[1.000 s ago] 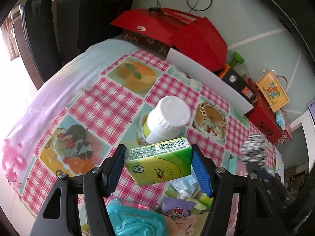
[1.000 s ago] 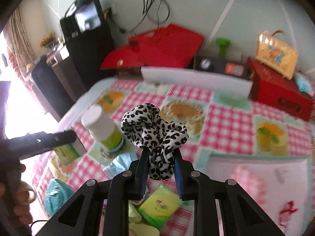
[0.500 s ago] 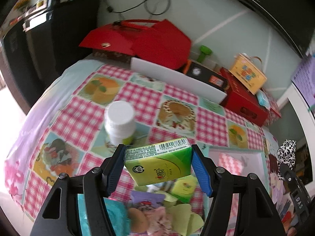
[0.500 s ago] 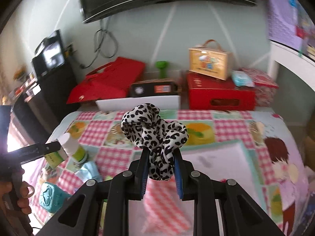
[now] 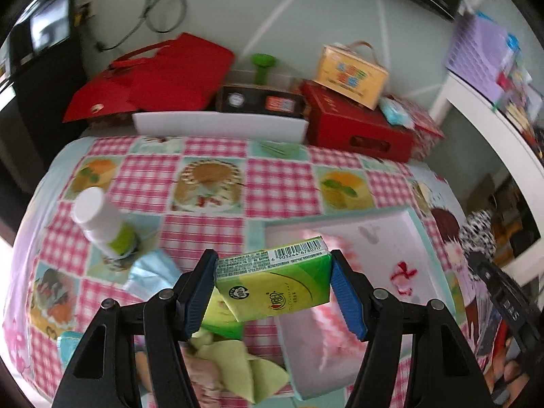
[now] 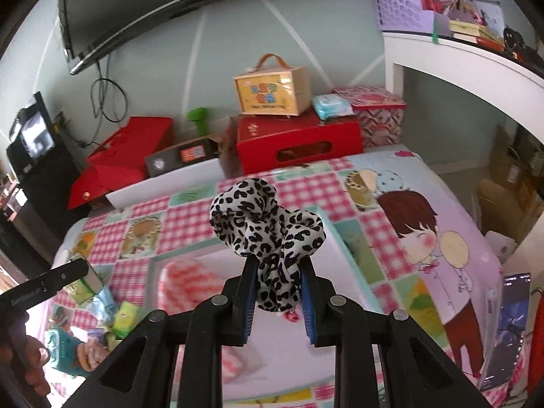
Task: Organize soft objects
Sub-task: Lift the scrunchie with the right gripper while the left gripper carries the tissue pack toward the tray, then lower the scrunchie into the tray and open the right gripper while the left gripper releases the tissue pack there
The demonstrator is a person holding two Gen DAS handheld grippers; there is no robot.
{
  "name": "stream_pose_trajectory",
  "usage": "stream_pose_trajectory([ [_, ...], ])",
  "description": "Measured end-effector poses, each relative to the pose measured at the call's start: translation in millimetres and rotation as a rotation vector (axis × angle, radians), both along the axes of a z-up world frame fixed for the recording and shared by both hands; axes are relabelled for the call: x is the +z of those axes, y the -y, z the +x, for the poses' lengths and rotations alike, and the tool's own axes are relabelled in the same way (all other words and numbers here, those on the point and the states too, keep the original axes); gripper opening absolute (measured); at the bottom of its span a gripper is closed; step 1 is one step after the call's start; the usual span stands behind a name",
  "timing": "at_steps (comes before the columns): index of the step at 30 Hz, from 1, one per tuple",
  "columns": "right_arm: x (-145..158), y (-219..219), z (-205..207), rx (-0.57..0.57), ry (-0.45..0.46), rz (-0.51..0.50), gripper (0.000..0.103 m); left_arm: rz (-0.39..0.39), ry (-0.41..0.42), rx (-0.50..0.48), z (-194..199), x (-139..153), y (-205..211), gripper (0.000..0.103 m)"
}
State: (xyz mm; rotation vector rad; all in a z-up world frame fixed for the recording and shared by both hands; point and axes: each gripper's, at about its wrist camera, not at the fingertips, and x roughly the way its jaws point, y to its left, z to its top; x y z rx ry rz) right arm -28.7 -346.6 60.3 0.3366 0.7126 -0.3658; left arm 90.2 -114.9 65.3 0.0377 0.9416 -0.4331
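Observation:
My left gripper (image 5: pixel 273 289) is shut on a green tissue pack (image 5: pixel 275 282), held in the air over the near left corner of a white tray (image 5: pixel 340 221). A pink striped cloth (image 5: pixel 326 309) lies in that tray. My right gripper (image 6: pixel 277 292) is shut on a leopard-print scrunchie (image 6: pixel 268 231) above the same tray (image 6: pixel 190 253). In the right wrist view the left gripper (image 6: pixel 51 282) shows at the left edge with the green pack (image 6: pixel 86 284). The scrunchie (image 5: pixel 476 234) also appears at the right of the left wrist view.
A white-capped bottle (image 5: pixel 98 217), a blue face mask (image 5: pixel 149 272) and a yellow-green cloth (image 5: pixel 238 363) lie left of the tray on the checked tablecloth. Red boxes (image 6: pixel 295 142), a yellow handled box (image 6: pixel 272 91) and a white board (image 5: pixel 217 125) line the far edge.
Both grippers have swung to the right, from above the bottle and the pile to above the white tray. Each keeps its grip: green pack on the left, scrunchie on the right.

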Motion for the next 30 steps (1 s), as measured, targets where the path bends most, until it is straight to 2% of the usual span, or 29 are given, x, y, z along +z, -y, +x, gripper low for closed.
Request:
stream_pose_trajectory([
  [7,-25.9,13.5,16.7,0.009,-0.042,0.058,0.025,0.027,-0.022,-0.104,-10.4,-17.3,43.7,0.067],
  [14,-54.7,29.1,39.0,0.0,-0.109,0.098,0.027,0.053,-0.028,-0.157,-11.3,-34.9,73.8,0.067],
  [18,-63.4,36.4,48.2,-0.005,-0.126,0.107,0.027,0.08,-0.009,-0.183,-12.0,-41.4,90.6,0.067],
  [22,-73.0,42.8,56.0,-0.008,-0.132,0.128,0.027,0.076,-0.007,-0.205,-12.4,-47.5,103.3,0.067],
  [30,-90.9,50.9,66.5,-0.009,-0.164,0.132,0.028,0.095,-0.029,-0.216,-6.6,-68.6,120.7,0.067],
])
